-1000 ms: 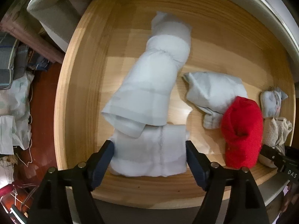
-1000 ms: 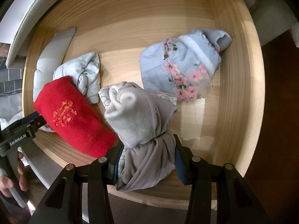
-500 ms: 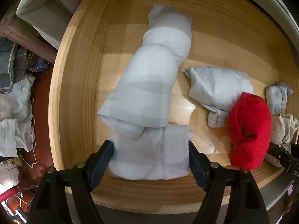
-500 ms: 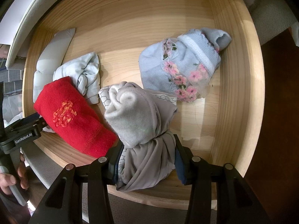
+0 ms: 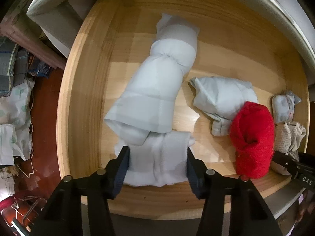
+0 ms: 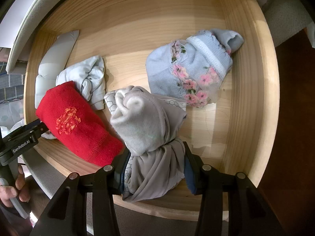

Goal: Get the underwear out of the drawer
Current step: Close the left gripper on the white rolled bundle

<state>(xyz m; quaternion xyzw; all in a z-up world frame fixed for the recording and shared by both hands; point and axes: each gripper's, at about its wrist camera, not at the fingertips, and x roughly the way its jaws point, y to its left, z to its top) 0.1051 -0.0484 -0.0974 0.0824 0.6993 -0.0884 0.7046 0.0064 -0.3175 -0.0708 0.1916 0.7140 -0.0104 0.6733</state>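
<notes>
In the wooden drawer (image 5: 82,102) we see our left gripper (image 5: 157,158) with its jaws closing on a short white roll (image 5: 157,163) at the near edge, both pads touching its sides, while a longer white roll (image 5: 155,92) lies slantwise just beyond it. Our right gripper (image 6: 155,164) has its jaws clamped on a grey knotted bundle (image 6: 149,135) at the near right. Between them lie a red roll (image 6: 76,122) and a pale blue bundle (image 6: 86,78), and a flowered blue bundle (image 6: 189,70) sits farther right.
</notes>
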